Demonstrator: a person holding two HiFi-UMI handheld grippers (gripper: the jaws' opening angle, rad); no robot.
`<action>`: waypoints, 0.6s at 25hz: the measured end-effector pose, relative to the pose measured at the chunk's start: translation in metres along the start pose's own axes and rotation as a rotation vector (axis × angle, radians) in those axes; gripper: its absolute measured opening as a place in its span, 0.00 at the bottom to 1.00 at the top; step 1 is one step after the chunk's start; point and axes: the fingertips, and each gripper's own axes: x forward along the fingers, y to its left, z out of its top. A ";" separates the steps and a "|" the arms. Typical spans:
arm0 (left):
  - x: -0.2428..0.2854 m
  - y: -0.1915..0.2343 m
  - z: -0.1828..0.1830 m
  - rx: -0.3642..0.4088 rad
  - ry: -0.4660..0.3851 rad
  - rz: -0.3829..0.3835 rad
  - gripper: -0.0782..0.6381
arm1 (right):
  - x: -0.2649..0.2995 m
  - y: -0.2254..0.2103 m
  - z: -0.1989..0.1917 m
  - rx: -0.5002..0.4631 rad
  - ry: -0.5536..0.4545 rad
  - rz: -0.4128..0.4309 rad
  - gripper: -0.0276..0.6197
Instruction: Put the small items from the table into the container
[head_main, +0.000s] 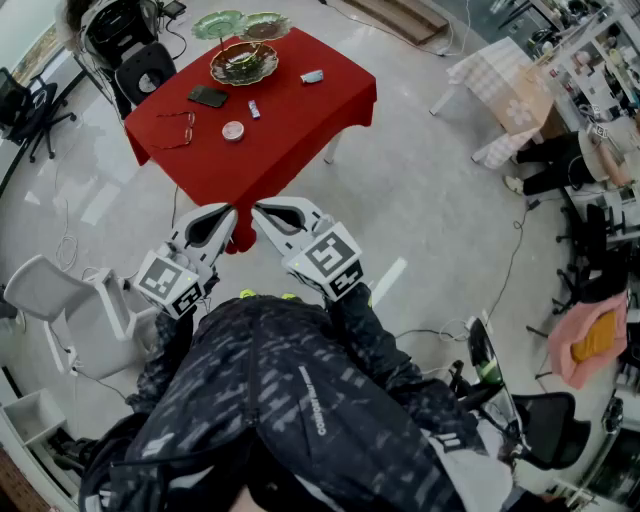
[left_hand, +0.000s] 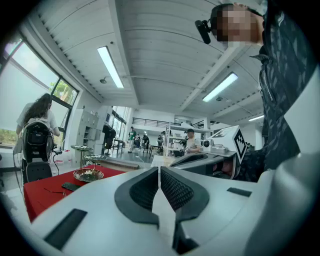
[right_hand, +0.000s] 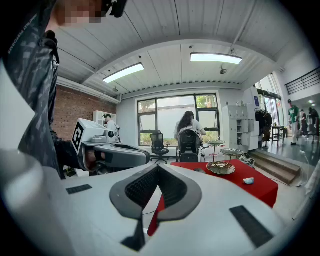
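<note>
left gripper (head_main: 229, 214) and right gripper (head_main: 259, 211) side by side, jaws pressed together, both empty; small round pinkish tin (head_main: 232, 131) and flat black case (head_main: 208, 97) on red-clothed table (head_main: 300, 115), straight ahead, well apart; amber scalloped glass bowl (head_main: 243, 63) beyond them; neither gripper clearly nearer

The red-clothed table (head_main: 300, 120) bears a tiered dish stand (head_main: 243, 62); a black case (head_main: 208, 97), glasses (head_main: 175, 130), round tin (head_main: 233, 131) beside it.

Person wore dark grey-and-black mottled fabric jacket (head_main: 290, 400) with small white lettering. Pale grey plastic left gripper (head_main: 230, 214) and right gripper (head_main: 258, 212) had black ribbed pads (left_hand: 177, 189); each carried white cube (head_main: 168, 283) of black square markers.
</note>
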 end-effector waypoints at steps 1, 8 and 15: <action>0.000 -0.001 0.001 0.000 -0.003 0.001 0.14 | 0.000 0.000 0.000 -0.002 0.001 0.002 0.07; 0.002 0.001 0.002 -0.003 -0.006 0.015 0.14 | 0.001 -0.003 0.001 -0.007 0.007 0.013 0.07; 0.002 -0.002 -0.001 -0.010 -0.004 0.036 0.14 | -0.005 -0.009 -0.001 0.016 0.005 0.015 0.07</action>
